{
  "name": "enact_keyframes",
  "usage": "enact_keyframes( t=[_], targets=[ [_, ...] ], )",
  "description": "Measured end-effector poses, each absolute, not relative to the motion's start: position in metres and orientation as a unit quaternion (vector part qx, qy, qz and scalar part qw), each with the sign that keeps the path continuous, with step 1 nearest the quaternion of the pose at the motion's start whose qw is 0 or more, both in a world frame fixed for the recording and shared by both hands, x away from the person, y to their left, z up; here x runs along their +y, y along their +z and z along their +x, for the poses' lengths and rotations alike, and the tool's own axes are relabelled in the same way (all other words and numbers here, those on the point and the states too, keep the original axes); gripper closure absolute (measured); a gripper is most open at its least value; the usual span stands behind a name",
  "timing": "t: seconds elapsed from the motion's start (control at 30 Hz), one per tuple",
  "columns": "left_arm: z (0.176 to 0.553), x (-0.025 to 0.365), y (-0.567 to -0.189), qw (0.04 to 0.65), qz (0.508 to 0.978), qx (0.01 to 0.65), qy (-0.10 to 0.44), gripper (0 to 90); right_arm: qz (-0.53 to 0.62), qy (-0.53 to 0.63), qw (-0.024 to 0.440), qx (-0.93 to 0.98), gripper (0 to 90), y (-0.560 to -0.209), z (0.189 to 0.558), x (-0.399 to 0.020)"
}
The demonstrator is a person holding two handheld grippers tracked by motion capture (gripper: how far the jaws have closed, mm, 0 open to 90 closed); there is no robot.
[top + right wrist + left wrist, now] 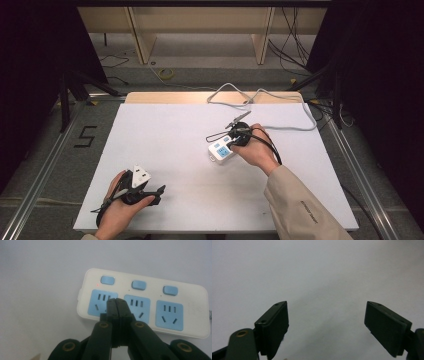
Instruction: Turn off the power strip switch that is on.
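Note:
A white power strip (142, 302) with three blue sockets and three blue switch buttons lies on the white table; in the high view the power strip (220, 150) sits right of the middle. A small red light glows beside its leftmost button. My right gripper (116, 300) hovers over the strip between the left and middle sockets, jaws pressed together with nothing in them; the right gripper (231, 142) is at the strip's right end in the high view. My left gripper (325, 322) rests near the front left of the table, jaws wide apart and empty; the left gripper (156, 194) points right.
The strip's grey cable (280, 107) loops across the back of the table (165, 130) toward its far right edge. A black cable (267, 145) trails from the right gripper. Wooden furniture legs and loose wires lie on the floor beyond.

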State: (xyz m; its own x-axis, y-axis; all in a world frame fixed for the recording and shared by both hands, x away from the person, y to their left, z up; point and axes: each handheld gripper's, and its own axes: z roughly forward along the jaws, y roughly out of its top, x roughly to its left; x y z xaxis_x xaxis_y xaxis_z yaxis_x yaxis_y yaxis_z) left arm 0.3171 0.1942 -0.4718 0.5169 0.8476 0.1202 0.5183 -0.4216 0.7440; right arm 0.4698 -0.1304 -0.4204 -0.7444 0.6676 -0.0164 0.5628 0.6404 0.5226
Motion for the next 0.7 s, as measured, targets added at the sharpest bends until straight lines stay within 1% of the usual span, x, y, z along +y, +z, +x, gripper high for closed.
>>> enact_keyframes(
  t=[0.7],
  targets=[
    [0.317,0.194,-0.472,0.333,0.804,0.425,0.249,19.5,0.345,0.250,0.105,0.898,90.0,-0.421,0.480,-0.117]
  ],
)
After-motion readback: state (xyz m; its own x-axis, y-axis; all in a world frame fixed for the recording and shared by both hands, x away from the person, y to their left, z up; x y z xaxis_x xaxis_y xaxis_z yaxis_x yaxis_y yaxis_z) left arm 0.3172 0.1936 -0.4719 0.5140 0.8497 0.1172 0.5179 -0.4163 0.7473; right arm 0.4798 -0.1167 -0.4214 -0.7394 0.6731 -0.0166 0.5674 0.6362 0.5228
